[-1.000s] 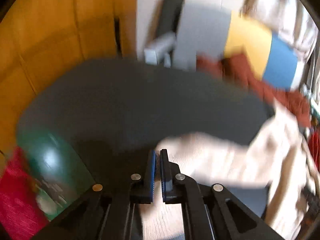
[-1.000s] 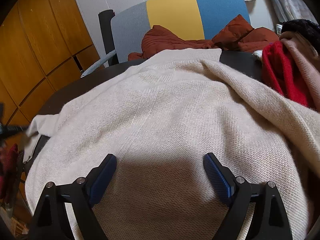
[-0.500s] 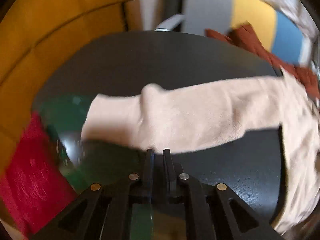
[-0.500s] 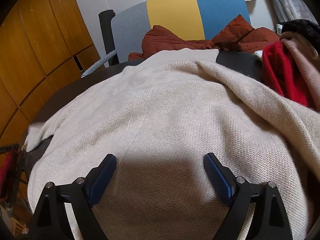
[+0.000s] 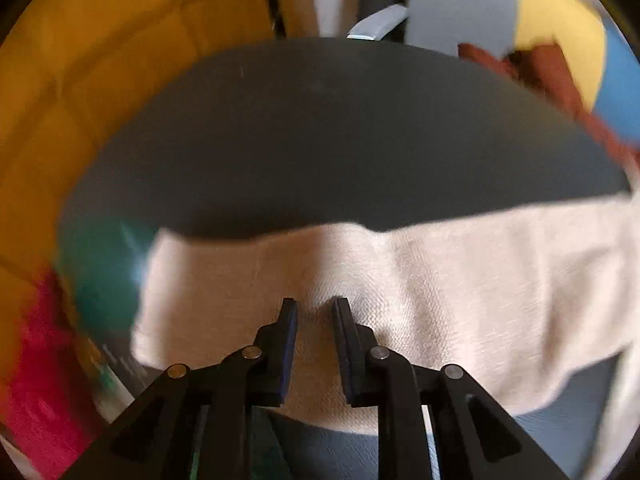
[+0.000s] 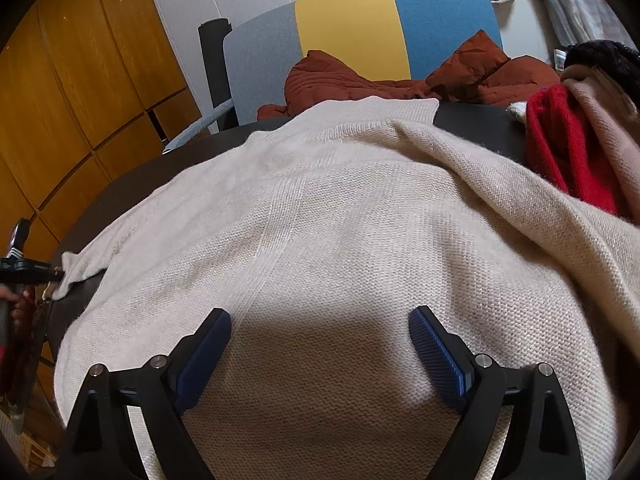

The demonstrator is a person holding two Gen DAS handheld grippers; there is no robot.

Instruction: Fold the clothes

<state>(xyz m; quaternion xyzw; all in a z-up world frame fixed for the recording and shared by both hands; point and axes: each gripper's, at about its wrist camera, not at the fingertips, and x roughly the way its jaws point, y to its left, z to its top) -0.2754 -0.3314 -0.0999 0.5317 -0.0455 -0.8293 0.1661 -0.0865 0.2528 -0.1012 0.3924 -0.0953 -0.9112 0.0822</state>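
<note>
A cream knit sweater [image 6: 340,224] lies spread over a dark round table [image 6: 132,184]. Its left sleeve [image 5: 400,280] stretches flat across the table in the left wrist view. My left gripper [image 5: 314,306] is over the sleeve's near edge, its jaws a small gap apart with sleeve cloth showing between them. It also shows at the far left of the right wrist view [image 6: 24,268], at the sleeve's end. My right gripper [image 6: 320,320] is wide open and empty, low over the sweater's body.
A grey, yellow and blue chair [image 6: 360,28] with a rust-brown jacket [image 6: 400,80] stands behind the table. A pile of red and beige clothes [image 6: 572,140] lies at the right. Wooden cabinets [image 6: 80,80] line the left. Something green [image 5: 104,272] and red cloth [image 5: 36,380] sit at the table's left edge.
The left gripper pulled the sleeve out to the left across the table, then its jaws parted a little. The right gripper has stayed still and open.
</note>
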